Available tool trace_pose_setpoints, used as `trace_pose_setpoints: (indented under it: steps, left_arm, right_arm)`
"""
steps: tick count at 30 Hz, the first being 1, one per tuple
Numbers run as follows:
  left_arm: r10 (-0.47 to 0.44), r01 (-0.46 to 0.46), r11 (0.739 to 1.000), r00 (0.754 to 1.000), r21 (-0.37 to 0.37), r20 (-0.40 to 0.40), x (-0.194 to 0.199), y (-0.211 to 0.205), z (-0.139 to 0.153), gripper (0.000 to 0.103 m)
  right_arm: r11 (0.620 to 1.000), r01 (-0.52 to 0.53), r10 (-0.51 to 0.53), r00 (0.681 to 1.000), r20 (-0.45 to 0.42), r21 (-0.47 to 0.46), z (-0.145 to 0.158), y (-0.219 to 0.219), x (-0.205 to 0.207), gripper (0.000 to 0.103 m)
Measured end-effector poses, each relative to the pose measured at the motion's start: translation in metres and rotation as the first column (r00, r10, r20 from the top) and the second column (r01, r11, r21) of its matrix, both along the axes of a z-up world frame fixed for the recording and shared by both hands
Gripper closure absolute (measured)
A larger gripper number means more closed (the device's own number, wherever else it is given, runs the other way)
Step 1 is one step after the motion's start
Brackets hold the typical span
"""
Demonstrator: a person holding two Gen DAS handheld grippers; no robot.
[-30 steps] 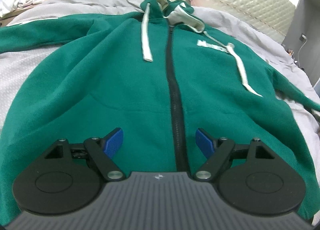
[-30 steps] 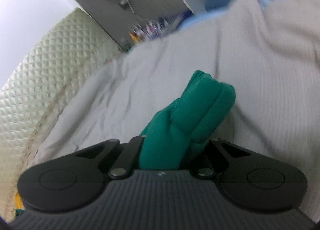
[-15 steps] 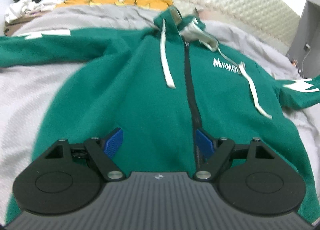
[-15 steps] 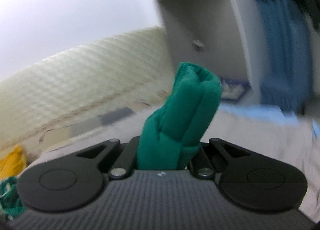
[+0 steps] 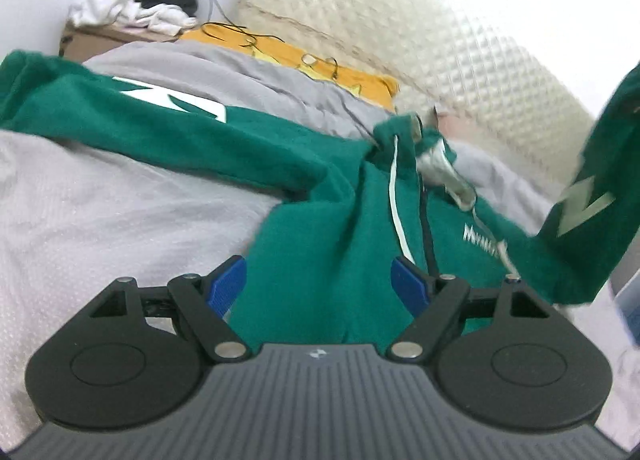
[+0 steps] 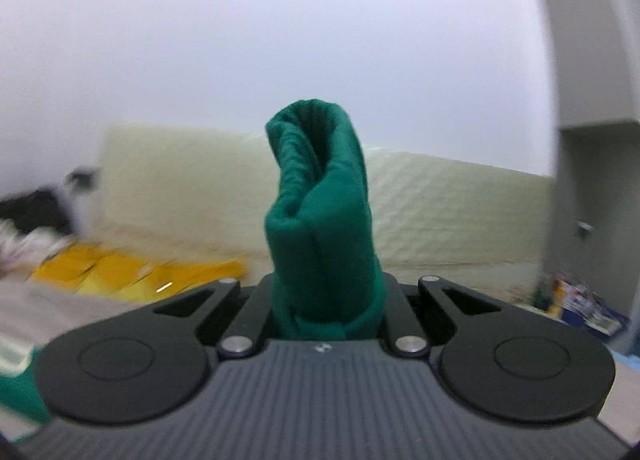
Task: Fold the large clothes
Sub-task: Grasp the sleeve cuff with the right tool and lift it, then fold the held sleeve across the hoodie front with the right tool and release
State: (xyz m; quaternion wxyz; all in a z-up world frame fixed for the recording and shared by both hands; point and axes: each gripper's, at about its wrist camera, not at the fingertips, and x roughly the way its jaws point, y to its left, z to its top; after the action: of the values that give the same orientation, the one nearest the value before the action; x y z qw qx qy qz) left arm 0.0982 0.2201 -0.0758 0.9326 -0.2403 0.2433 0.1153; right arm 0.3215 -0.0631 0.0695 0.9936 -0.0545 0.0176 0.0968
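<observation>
Folding looks barely begun. A green zip hoodie (image 5: 328,244) lies front up on a grey bed (image 5: 120,212), one sleeve (image 5: 112,108) outstretched at upper left. The other sleeve (image 5: 592,196) hangs lifted at right, its cuff (image 6: 320,220) clamped in the right gripper (image 6: 324,300). The left gripper (image 5: 320,284) hovers wide apart, empty, above the hoodie's lower front.

We count one green hoodie (image 5: 320,260) | two white drawstrings (image 5: 398,204) on it | two sleeves, one flat far left (image 5: 132,116), one raised at right (image 5: 592,196) | two grippers (image 5: 319,286) (image 6: 326,302) | one yellow pillow (image 5: 280,50) | one clothes pile (image 5: 136,0) far left
</observation>
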Motion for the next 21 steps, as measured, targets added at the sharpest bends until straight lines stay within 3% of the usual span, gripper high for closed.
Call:
trace_pose_setpoints:
  steps: [3, 6, 9, 12, 14, 18, 20, 21]
  left_arm:
    - [0.041, -0.040, 0.999, 0.999, -0.021, 0.035, -0.008, 0.018, 0.004, 0.020]
    - [0.082, -0.079, 0.995, 0.995, -0.062, 0.049, -0.017, 0.038, 0.003, 0.020]
    - [0.096, -0.086, 0.987, 0.993, -0.134, 0.063, -0.022, 0.057, 0.000, 0.020]
    - [0.119, -0.109, 0.984, 0.991, -0.139, 0.068, -0.021, 0.066, -0.002, 0.020]
    - [0.127, -0.117, 0.983, 0.990, -0.141, 0.067, -0.018, 0.070, -0.006, 0.020]
    - [0.148, -0.133, 0.979, 0.985, -0.155, 0.089, -0.013, 0.075, -0.012, 0.020]
    - [0.145, -0.128, 0.980, 0.984, -0.153, 0.105, -0.010, 0.075, -0.011, 0.020]
    - [0.141, -0.124, 0.982, 0.984, -0.143, 0.113, -0.009, 0.073, -0.010, 0.020]
  right_arm:
    - [0.992, -0.103, 0.100, 0.994, -0.038, -0.074, -0.039, 0.066, -0.027, 0.094]
    - [0.978, -0.186, 0.172, 0.976, -0.135, -0.098, -0.092, 0.120, -0.046, 0.094]
    - [0.963, -0.244, 0.213, 0.949, -0.233, -0.113, -0.141, 0.154, -0.061, 0.093]
    - [0.936, -0.313, 0.251, 0.913, -0.322, -0.159, -0.184, 0.185, -0.074, 0.091]
    - [0.923, -0.339, 0.258, 0.896, -0.361, -0.182, -0.198, 0.189, -0.065, 0.091]
    - [0.926, -0.352, 0.270, 0.868, -0.417, -0.133, -0.201, 0.187, -0.073, 0.088]
    - [0.923, -0.368, 0.288, 0.855, -0.431, -0.111, -0.196, 0.182, -0.076, 0.076]
    - [0.921, -0.377, 0.299, 0.845, -0.444, -0.096, -0.193, 0.178, -0.077, 0.059]
